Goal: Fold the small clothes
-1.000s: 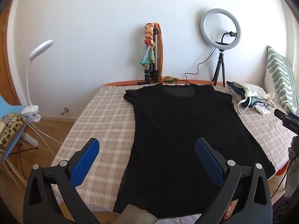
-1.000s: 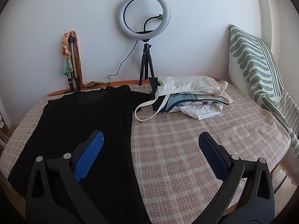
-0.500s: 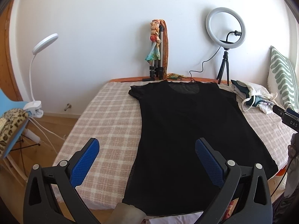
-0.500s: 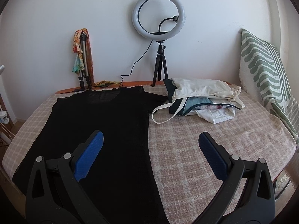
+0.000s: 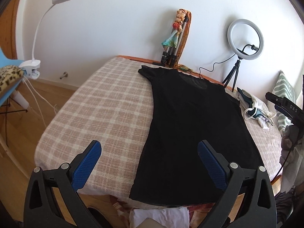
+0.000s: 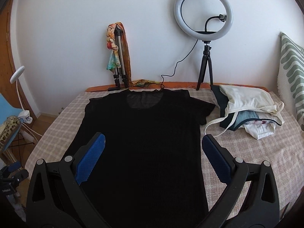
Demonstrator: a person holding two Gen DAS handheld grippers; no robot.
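— Left wrist view first: what does it show?

— A thin black short-sleeved T-shirt (image 5: 191,133) lies spread flat on a bed covered with a pink-and-cream checked blanket (image 5: 106,114), neckline toward the wall, hem at the near edge. The left gripper (image 5: 149,163) hangs over that near edge with its blue-padded fingers (image 5: 86,163) spread wide, holding nothing; the shirt's lower left side sits between them.

— And the right wrist view?

— The right gripper (image 6: 152,157) is above the shirt's lower half, its jaws also wide apart and empty. Its left pad (image 6: 91,159) is over the black fabric; the right pad (image 6: 214,159) is over the shirt's right edge and the blanket beside it.

— Anything else on the bed?

— A small heap of white, cream and teal clothes (image 6: 248,112) lies just beside the shirt's right sleeve. A white ring light on a black tripod (image 6: 204,19) stands at the wall behind, near a folded grey tripod draped with a colourful scarf (image 6: 117,53). A green-and-white striped cushion (image 6: 292,74) leans at the right.

— And off the bed?

— A white clip-on gooseneck lamp (image 5: 47,19) stands to the left.
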